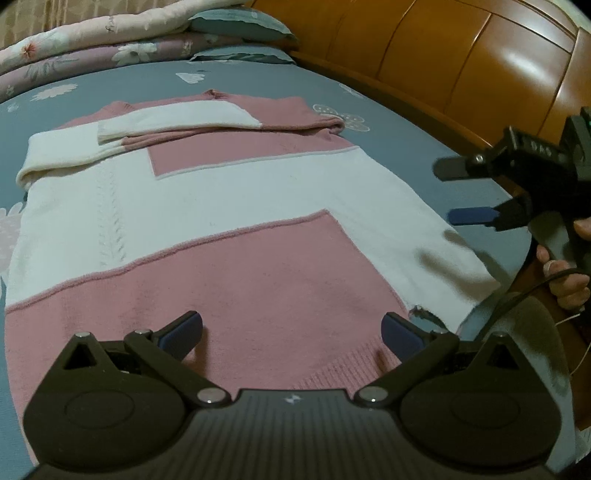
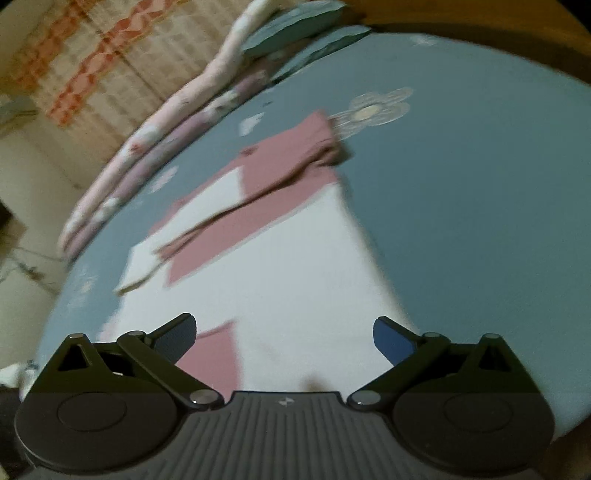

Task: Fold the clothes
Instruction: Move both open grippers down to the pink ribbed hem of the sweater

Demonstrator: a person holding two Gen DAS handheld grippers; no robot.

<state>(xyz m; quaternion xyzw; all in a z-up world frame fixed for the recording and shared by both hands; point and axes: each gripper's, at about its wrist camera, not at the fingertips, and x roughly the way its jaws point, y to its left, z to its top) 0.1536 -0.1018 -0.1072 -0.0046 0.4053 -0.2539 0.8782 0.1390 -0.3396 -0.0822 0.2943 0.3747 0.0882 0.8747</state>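
Pink-and-white sweater point(image 1: 229, 206) lies flat on blue bed point(image 1: 388, 110), both sleeves folded across chest. Left claw point(image 1: 291, 332) released, hovering over pink hem. Right claw point(image 1: 458, 192) released, above sweater's right edge.

Left gripper point(image 1: 291, 334) jaws spread wide, right gripper point(image 1: 467, 192) jaws also apart, held by a hand point(image 1: 565, 284) at the handle

Grey-blue flowered bedsheet point(image 1: 388, 110) — folded floral quilts point(image 1: 92, 48) and pillows point(image 1: 240, 22) beyond, glossy wooden headboard point(image 1: 461, 55) alongside.
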